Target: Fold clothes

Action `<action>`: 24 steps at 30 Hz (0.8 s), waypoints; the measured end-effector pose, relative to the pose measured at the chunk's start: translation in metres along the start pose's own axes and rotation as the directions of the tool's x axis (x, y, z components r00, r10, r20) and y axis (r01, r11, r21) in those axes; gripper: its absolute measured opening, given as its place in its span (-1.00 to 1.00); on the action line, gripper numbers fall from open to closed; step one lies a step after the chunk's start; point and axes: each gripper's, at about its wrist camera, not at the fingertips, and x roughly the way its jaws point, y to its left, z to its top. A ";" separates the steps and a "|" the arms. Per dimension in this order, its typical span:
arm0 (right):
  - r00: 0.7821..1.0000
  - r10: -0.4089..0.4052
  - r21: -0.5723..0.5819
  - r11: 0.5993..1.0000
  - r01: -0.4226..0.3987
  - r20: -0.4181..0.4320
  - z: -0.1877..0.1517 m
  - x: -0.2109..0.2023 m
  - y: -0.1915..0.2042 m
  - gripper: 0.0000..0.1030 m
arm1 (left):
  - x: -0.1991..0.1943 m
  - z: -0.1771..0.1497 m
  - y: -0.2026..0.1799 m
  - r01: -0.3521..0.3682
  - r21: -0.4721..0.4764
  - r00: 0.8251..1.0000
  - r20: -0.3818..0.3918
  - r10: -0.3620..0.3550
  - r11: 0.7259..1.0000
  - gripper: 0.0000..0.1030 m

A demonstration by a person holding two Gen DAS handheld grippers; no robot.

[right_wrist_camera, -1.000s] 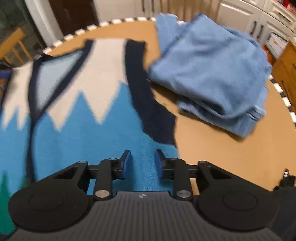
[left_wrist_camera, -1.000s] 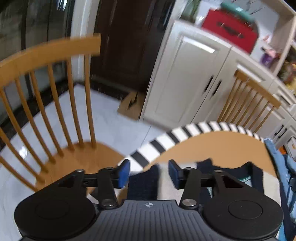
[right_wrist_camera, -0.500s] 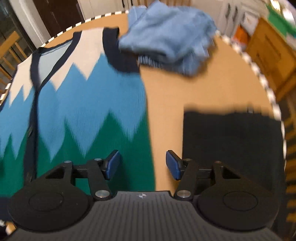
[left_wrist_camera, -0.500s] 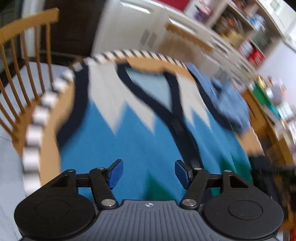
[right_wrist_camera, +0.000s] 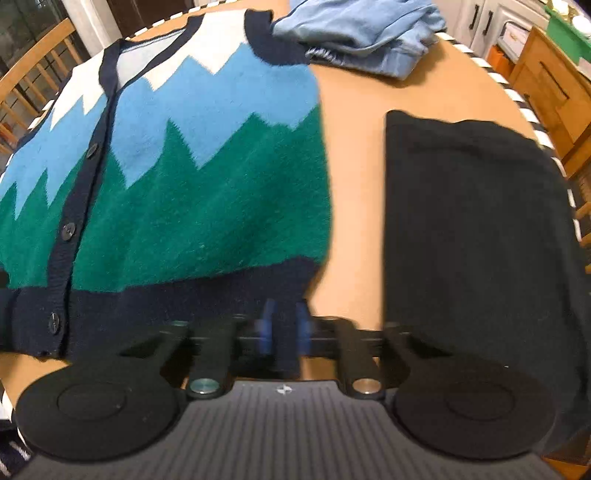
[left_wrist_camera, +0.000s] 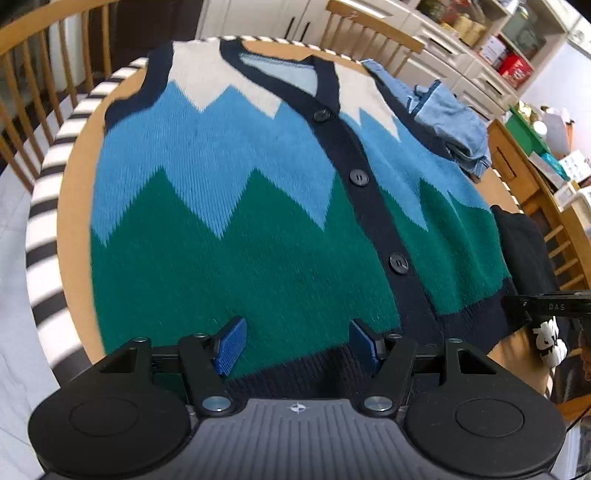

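Knitted vest (left_wrist_camera: 258,206), buttoned and banded in white, blue and green with navy trim, spread flat on a round table (left_wrist_camera: 74,192), a folded blue garment (right_wrist_camera: 362,33) at its far right and a folded black garment (right_wrist_camera: 480,229) well apart on the right. Left gripper (left_wrist_camera: 295,345), jaws parted, nothing between the pads, above the near navy hem. Right gripper (right_wrist_camera: 282,328), jaws closed on the hem's near right corner
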 end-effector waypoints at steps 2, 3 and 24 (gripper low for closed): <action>0.999 -0.030 0.009 1.000 0.030 0.022 -0.003 -0.012 -0.010 -0.84 | -0.002 -0.004 -0.003 -0.002 0.006 1.000 0.005 0.002 1.000 0.30; 0.999 -0.044 0.007 0.999 0.044 0.021 -0.005 -0.015 -0.015 -0.84 | -0.003 -0.006 -0.003 0.003 0.007 1.000 0.004 -0.003 1.000 0.31; 0.953 0.161 -0.179 0.977 -0.117 0.257 0.025 -0.036 0.081 -0.35 | -0.004 -0.006 -0.007 -0.095 0.142 0.995 -0.009 0.097 0.985 -0.05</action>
